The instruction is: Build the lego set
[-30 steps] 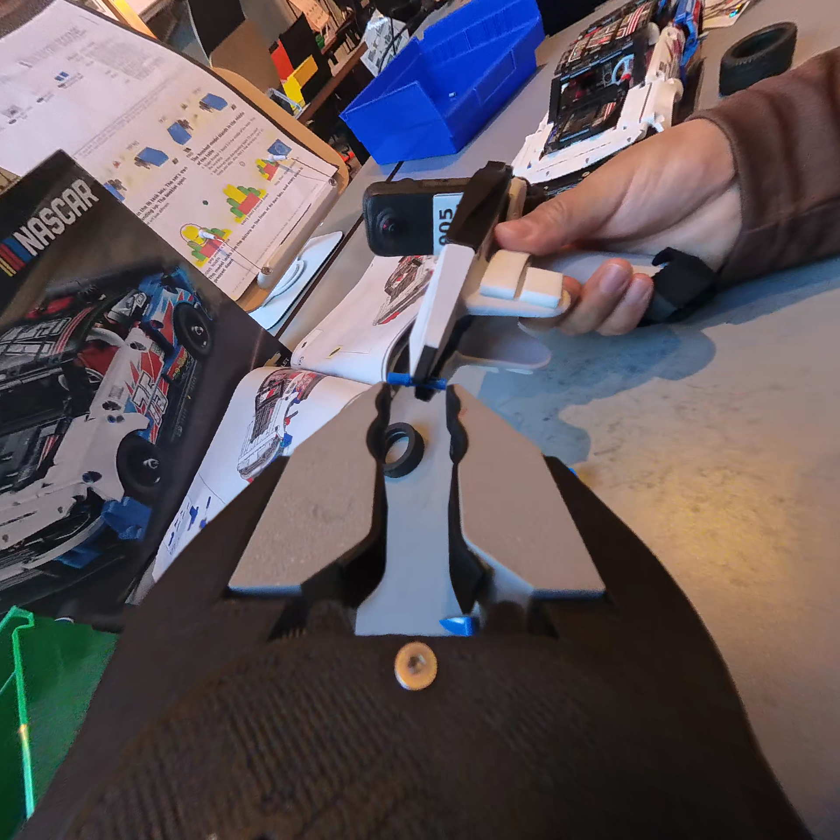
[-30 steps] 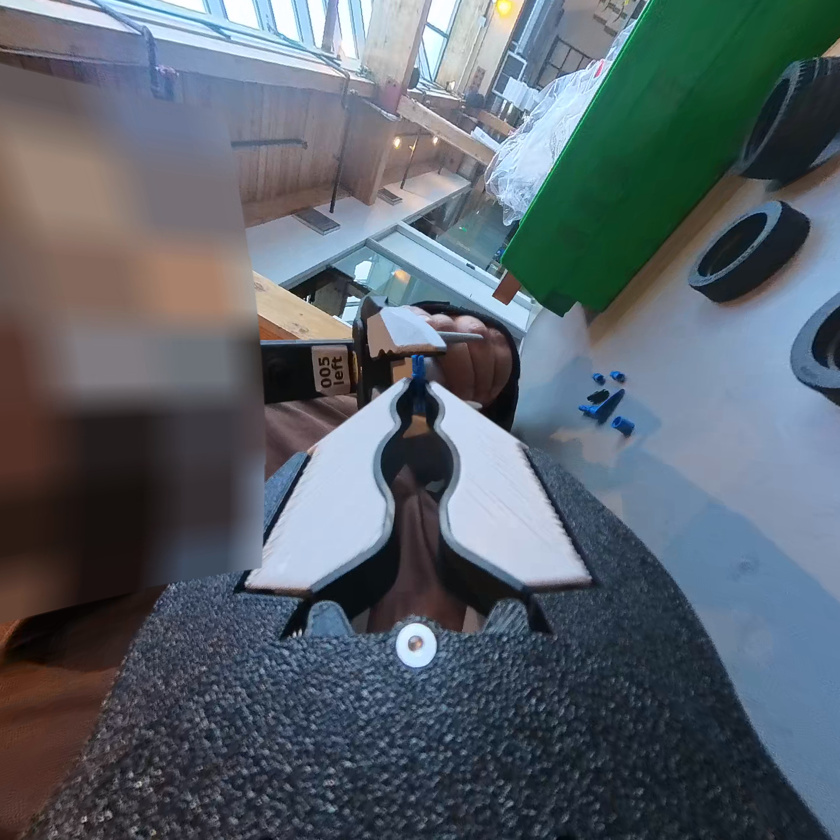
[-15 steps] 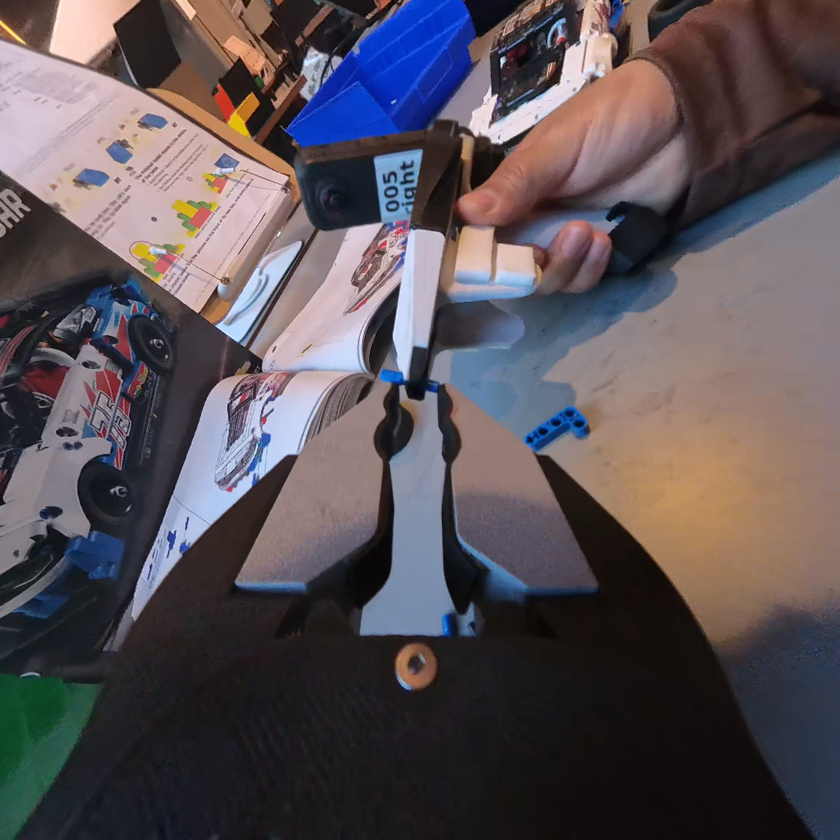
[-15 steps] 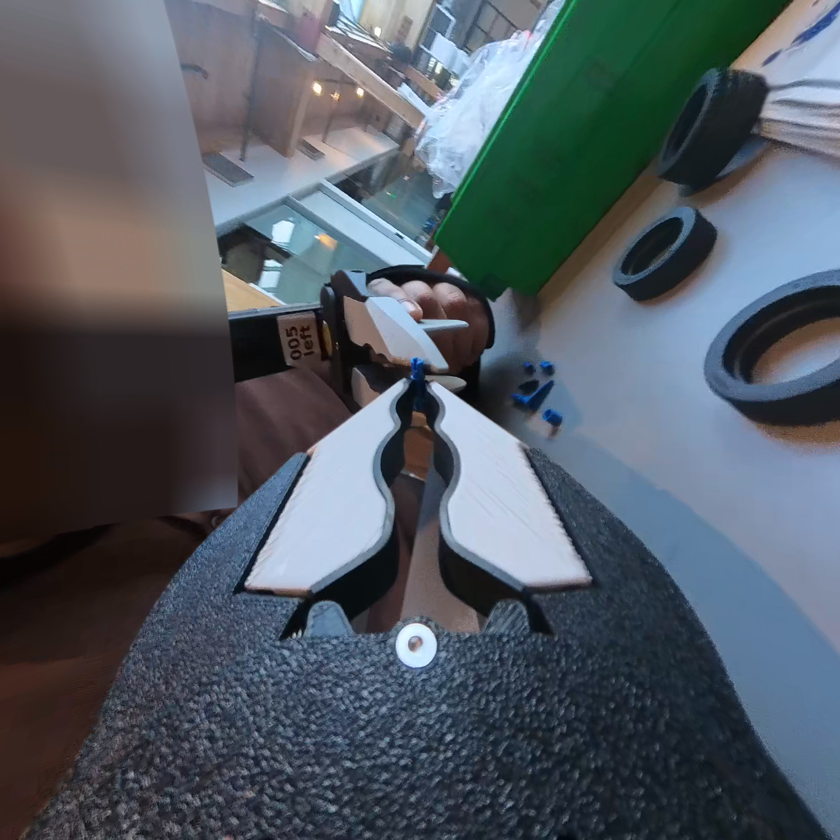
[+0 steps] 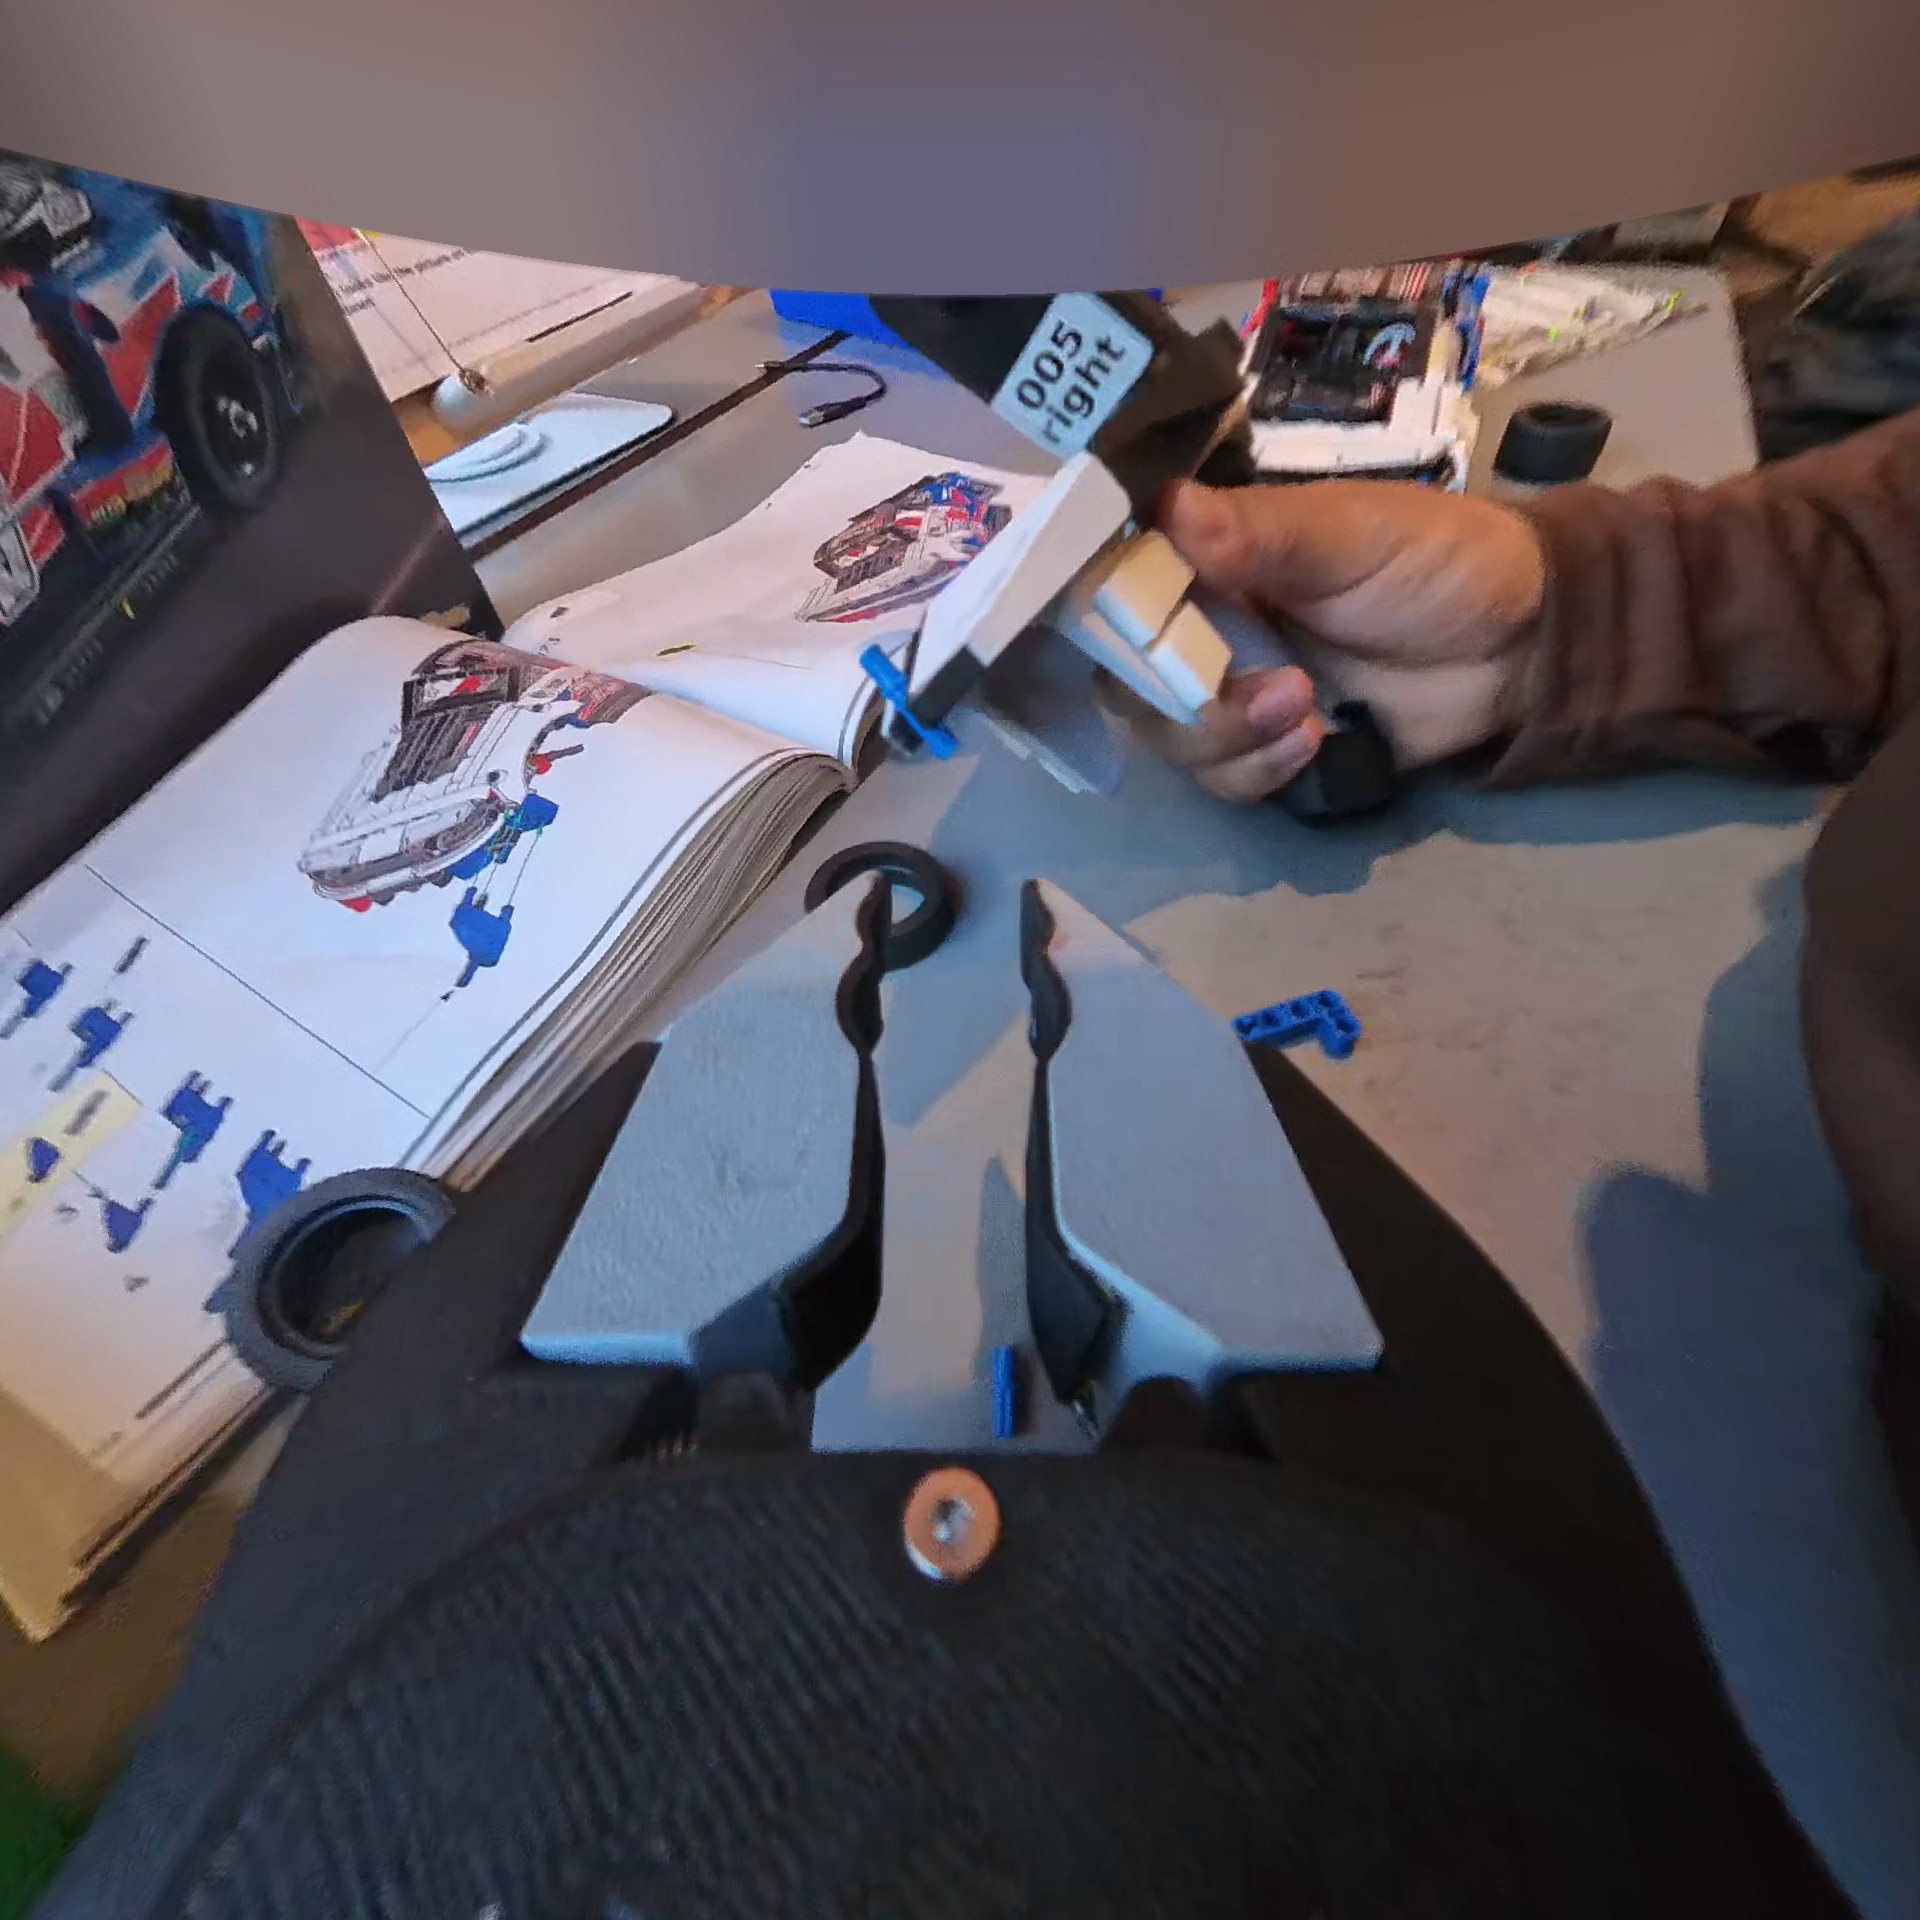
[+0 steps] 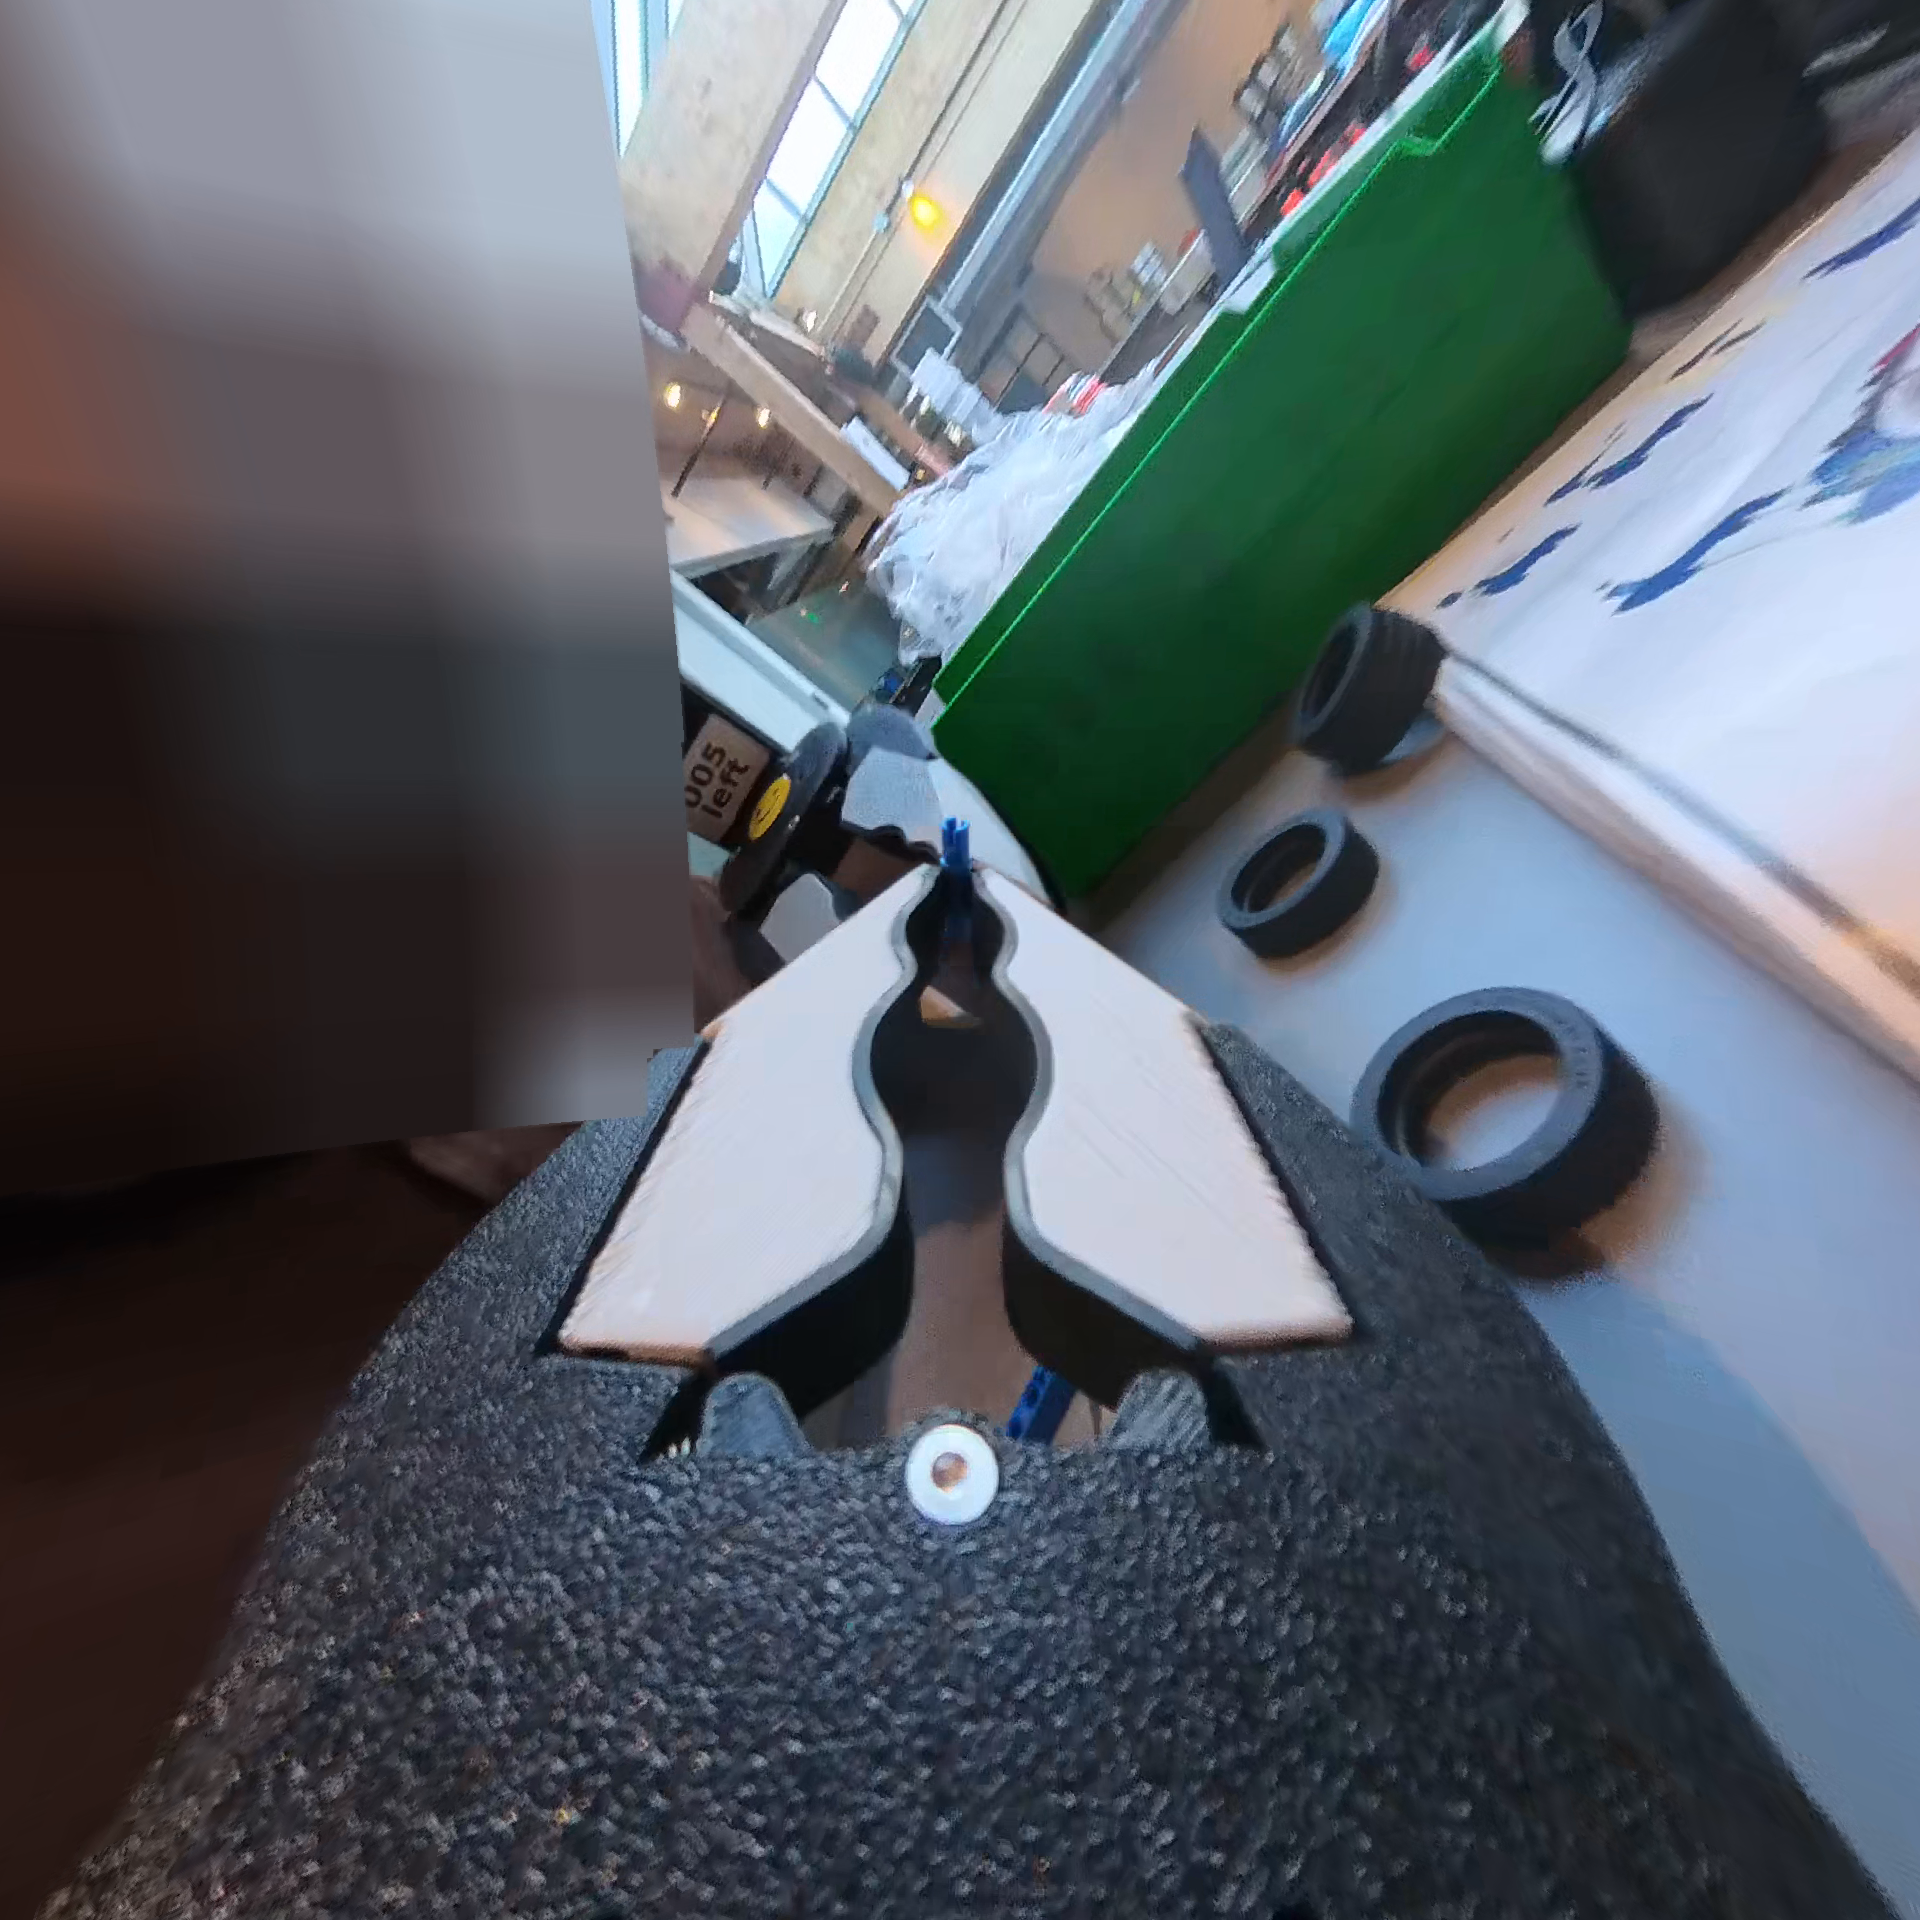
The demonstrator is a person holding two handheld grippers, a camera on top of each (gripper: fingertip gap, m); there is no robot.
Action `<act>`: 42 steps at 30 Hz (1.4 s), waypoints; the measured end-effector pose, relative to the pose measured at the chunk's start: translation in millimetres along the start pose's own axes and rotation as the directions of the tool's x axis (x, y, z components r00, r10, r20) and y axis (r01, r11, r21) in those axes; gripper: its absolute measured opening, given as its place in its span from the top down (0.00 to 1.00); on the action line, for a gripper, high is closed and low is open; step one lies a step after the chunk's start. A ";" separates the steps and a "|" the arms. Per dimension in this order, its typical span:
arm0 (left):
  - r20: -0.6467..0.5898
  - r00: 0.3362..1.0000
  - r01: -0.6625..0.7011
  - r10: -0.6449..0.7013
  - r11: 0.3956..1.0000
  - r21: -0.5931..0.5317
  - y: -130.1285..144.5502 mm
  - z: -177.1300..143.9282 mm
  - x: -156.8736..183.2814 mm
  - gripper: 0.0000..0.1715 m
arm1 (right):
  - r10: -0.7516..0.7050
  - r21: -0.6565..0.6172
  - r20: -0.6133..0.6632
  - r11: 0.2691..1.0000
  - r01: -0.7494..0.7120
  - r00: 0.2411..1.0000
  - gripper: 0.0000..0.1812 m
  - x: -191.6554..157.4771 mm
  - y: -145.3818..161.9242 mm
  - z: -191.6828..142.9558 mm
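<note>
My left gripper is open with nothing between its pads, low over the grey table. A small black tyre lies just behind its left fingertip. My right gripper is shut on a small blue pin that sticks out past its tips. In the left wrist view the right gripper hangs ahead, over the book's edge, with the blue pin crosswise in its tips. A blue L-shaped beam lies on the table to the right.
An open instruction book lies at the left with a black tyre on it. The white car model stands at the back. A green bin and three loose tyres show in the right wrist view. The tips of both grippers are at nearly the same place.
My left gripper's jaws have opened wider and it has drawn back from the blue pin, where both grippers met before. The right gripper keeps the pin.
</note>
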State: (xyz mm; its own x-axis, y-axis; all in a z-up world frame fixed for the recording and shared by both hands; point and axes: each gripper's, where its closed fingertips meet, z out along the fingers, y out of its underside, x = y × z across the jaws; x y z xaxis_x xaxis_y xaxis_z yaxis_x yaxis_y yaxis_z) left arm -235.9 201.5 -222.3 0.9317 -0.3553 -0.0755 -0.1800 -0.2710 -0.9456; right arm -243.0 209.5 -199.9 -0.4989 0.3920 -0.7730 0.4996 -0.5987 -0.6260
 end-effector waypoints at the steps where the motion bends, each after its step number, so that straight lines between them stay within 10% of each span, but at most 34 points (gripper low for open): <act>1: -0.016 0.999 0.045 -0.045 0.999 0.018 -2.6 -0.6 -0.6 0.87 | 0.007 0.028 -0.004 1.000 -0.007 1.000 0.97 1.4 -4.8 -1.9; 6: -0.015 0.978 0.211 -0.210 0.973 0.099 -21.9 9.2 -7.5 0.85 | 0.101 0.135 0.079 0.985 -0.111 0.992 0.97 -3.7 -19.2 -1.5; 16: 0.151 0.976 0.132 -0.154 0.981 0.142 -30.4 11.0 -15.3 0.91 | 0.154 0.229 0.079 0.959 -0.168 0.985 0.98 -0.3 -19.3 0.8; 42: 0.044 0.918 0.375 -0.393 0.901 0.219 -30.5 11.1 -19.2 0.99 | -0.257 0.152 -0.359 0.932 0.328 0.897 0.97 3.2 -18.0 3.6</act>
State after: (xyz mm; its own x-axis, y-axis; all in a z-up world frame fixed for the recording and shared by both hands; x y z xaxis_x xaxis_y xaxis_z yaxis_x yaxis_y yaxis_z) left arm -244.8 226.5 -195.5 0.9403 -0.1802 0.2887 0.2567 -0.1816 -0.9493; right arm -256.1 219.0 -190.7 -0.3223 0.7562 -0.5694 0.1941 -0.5359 -0.8216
